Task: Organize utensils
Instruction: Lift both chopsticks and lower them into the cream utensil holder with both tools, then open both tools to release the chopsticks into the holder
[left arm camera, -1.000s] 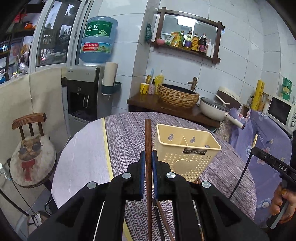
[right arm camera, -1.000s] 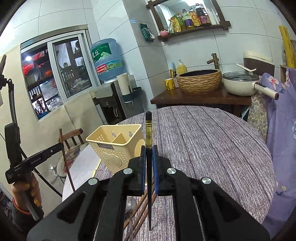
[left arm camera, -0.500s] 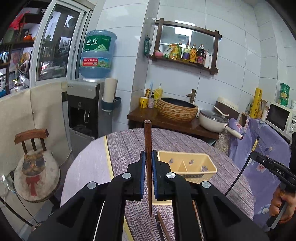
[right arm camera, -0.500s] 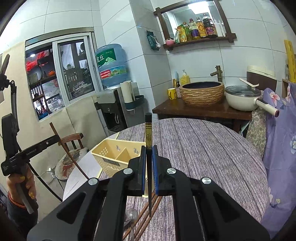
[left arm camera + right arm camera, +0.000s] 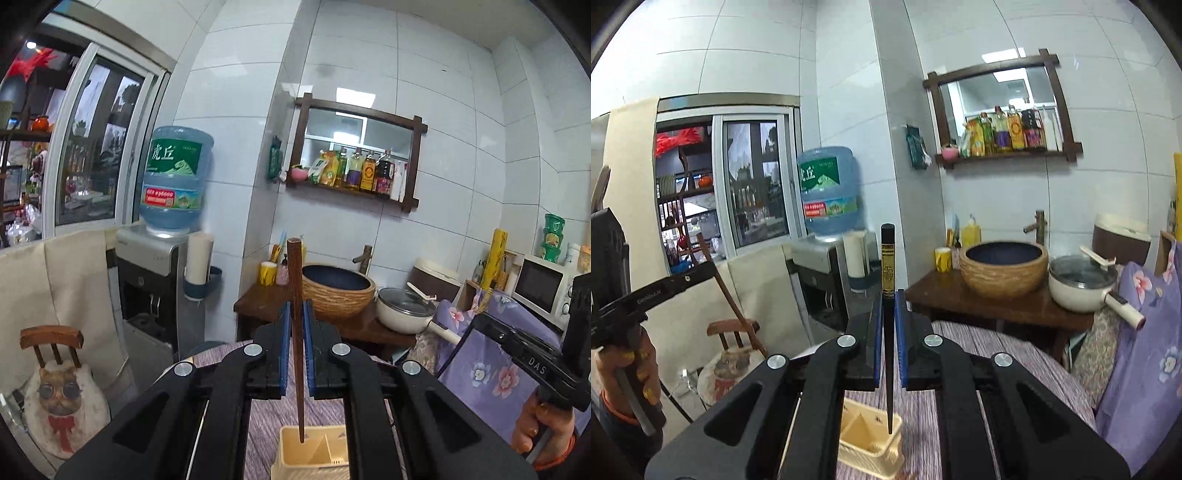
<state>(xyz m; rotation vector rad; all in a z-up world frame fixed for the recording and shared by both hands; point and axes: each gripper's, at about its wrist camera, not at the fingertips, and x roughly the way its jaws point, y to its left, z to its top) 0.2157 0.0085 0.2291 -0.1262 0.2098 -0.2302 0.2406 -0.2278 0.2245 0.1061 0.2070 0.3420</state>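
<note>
My left gripper (image 5: 295,325) is shut on a brown wooden chopstick (image 5: 295,295), held upright with its tip hanging over the left compartment of the cream utensil holder (image 5: 314,456). My right gripper (image 5: 888,314) is shut on a black chopstick with a gold band (image 5: 887,273), also upright, its tip over the holder (image 5: 870,439) near its right side. The left gripper with its brown chopstick (image 5: 729,295) shows at the left of the right wrist view. The right gripper's handle (image 5: 532,365) shows at the right of the left wrist view.
The holder stands on a round table with a purple striped cloth (image 5: 1015,362). Behind it are a wooden counter with a woven basin (image 5: 1003,267) and a white pot (image 5: 1082,282), a water dispenser (image 5: 173,229) and a chair with a cat cushion (image 5: 62,384).
Both grippers have risen and tilted up, so the holder dropped to the bottom of each view. Each chopstick tip now hangs over the holder's opening.
</note>
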